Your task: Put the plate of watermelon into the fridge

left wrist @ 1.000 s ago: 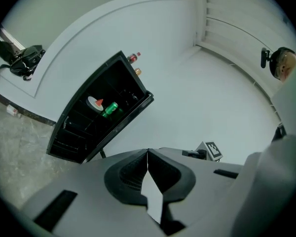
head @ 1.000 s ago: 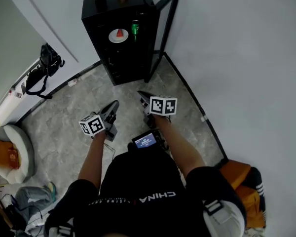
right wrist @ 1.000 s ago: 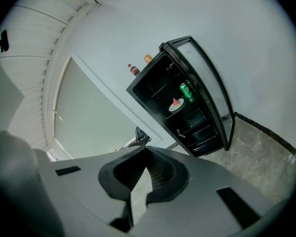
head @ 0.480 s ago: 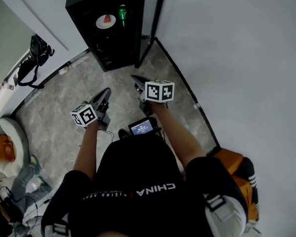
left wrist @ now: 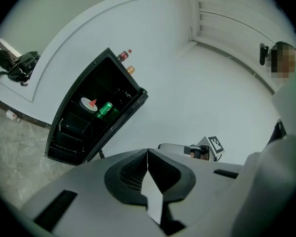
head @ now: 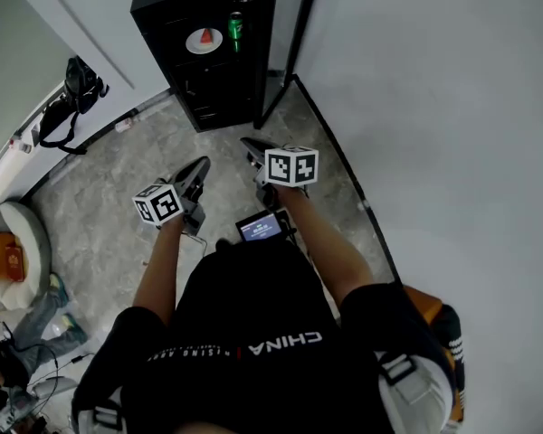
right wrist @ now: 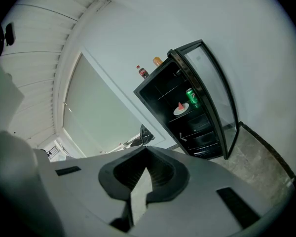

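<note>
The white plate with a red watermelon slice (head: 204,39) sits on a shelf inside the black fridge (head: 176,25), next to a green can (head: 235,27). The same plate (left wrist: 89,104) (right wrist: 181,109) shows in both gripper views. The fridge's glass door (head: 294,34) stands open to the right. My left gripper (head: 201,167) is shut and empty, well short of the fridge. My right gripper (head: 251,147) is also shut with nothing in it, held beside the left one above the floor.
Two bottles (right wrist: 149,68) stand on top of the fridge. A black bag (head: 68,93) lies by the wall at left. A white wall (head: 434,107) runs along the right. A small screen (head: 259,228) hangs at the person's waist. Clutter (head: 14,260) lies at the far left.
The fridge has shifted in the head view as the head moved. Both grippers have drawn back a little from it and stay shut.
</note>
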